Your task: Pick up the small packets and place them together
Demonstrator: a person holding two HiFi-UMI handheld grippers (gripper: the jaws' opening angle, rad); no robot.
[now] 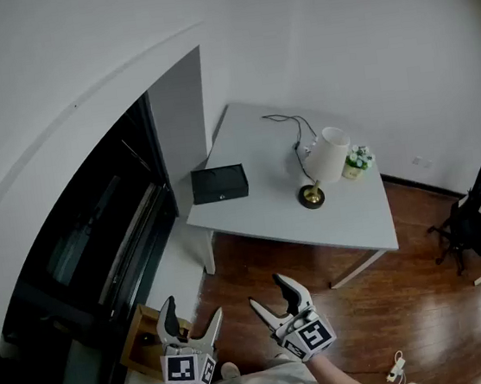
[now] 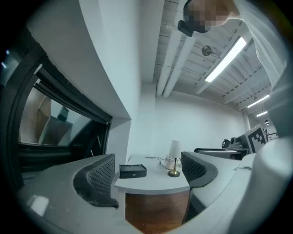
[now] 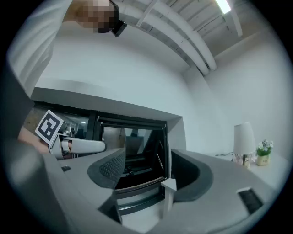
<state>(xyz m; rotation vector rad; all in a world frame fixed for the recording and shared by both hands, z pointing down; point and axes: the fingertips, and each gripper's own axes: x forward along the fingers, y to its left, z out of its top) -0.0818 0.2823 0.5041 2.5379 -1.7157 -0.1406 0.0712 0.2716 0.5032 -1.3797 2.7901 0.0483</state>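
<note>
Nothing done yet. My left gripper [image 1: 192, 311] & right gripper [image 1: 266, 290] both gape wide, empty, well short of the table [image 1: 269, 214]. Packets [image 1: 358, 162], prob. the green-white bits just beside the lamp [image 1: 330, 154], all still to collect.

The left tool [image 2: 147, 178] has its two dark, ribbed jaws standing apart, with nothing between the pads. Past the gap stands a white bench [image 2: 155, 183] over a brown wooden floor [image 2: 155, 208]. On the bench a black box [image 2: 132, 171] lies towards the left edge, and a lamp [image 2: 174, 153] with a white shade and a brass foot stands upright to its right, a thin cable [image 2: 155, 159] trailing behind it. A dark window [image 2: 55, 123] fills the left wall, and a strip light [image 2: 225, 59] glows on the white ceiling.
</note>
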